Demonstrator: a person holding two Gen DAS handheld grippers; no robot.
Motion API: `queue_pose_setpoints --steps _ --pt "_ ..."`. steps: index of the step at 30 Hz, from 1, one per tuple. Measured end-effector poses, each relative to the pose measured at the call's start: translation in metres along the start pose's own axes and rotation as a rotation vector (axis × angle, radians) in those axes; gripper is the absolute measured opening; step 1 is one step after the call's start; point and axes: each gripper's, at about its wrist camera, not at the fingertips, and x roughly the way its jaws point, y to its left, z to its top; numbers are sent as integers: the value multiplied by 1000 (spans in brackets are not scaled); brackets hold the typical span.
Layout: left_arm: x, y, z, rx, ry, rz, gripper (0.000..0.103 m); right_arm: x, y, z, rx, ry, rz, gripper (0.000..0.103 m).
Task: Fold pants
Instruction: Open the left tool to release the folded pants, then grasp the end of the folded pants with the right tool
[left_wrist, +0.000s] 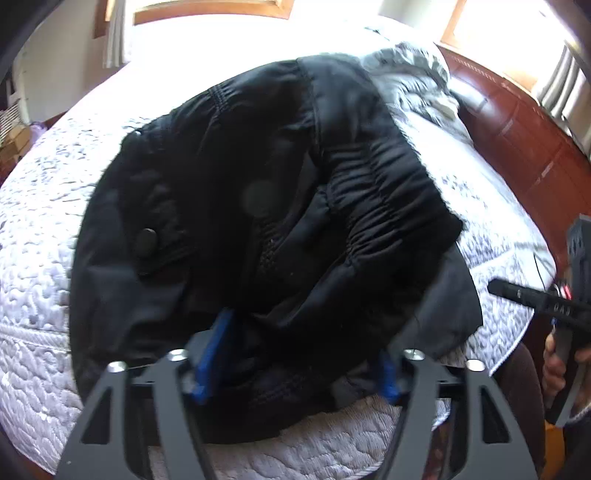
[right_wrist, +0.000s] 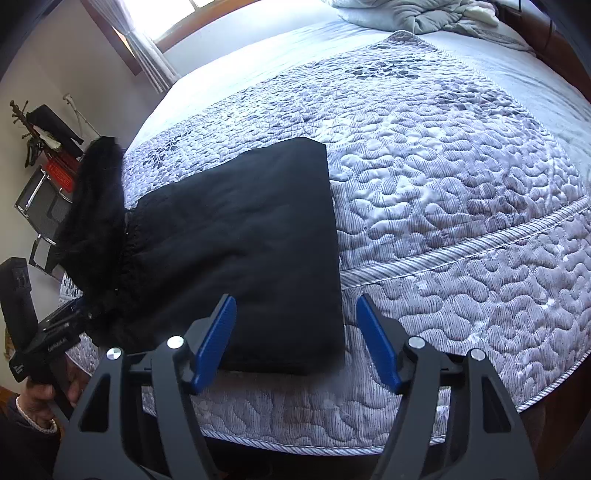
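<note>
Underneath everything lies the bed with its pale quilted bedspread (right_wrist: 461, 206), which fills most of both views; only the right wrist view shows its long stretch toward the upper right of the frame, where a rumpled grey blanket (right_wrist: 417, 14) sits at the top edge, while the left wrist view alone shows the reddish wooden bed frame (left_wrist: 517, 122) curving down the right side. On the bedspread lie the black pants (left_wrist: 258, 206). From the left wrist they crowd the centre of the frame, bunched and creased, with a gathered waistband running toward the right and a round black button (left_wrist: 146, 242) at centre left. From the right wrist the same garment reads as a flat folded slab in the left half of the frame, with a straight right edge, and a raised bunch of fabric at its far left. The left gripper (left_wrist: 295, 354) stands with its jaws apart at the lower centre, blue pads either side of a fold of cloth; whether the pads press on it I cannot tell. The right gripper (right_wrist: 299, 339) is spread wide at lower centre, one blue pad over the near edge of the pants, the other over bare quilt, gripping nothing. Each view catches the other tool at its edge, held in a hand (right_wrist: 40, 398).
</note>
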Motion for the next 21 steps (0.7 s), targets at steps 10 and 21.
queue_pose_setpoints --steps 10,21 --pt "-14 3 -6 -57 -5 -63 83 -10 3 5 24 -28 47 76" --pt "-42 83 -37 -219 -74 104 88 -8 42 26 39 -12 300 89"
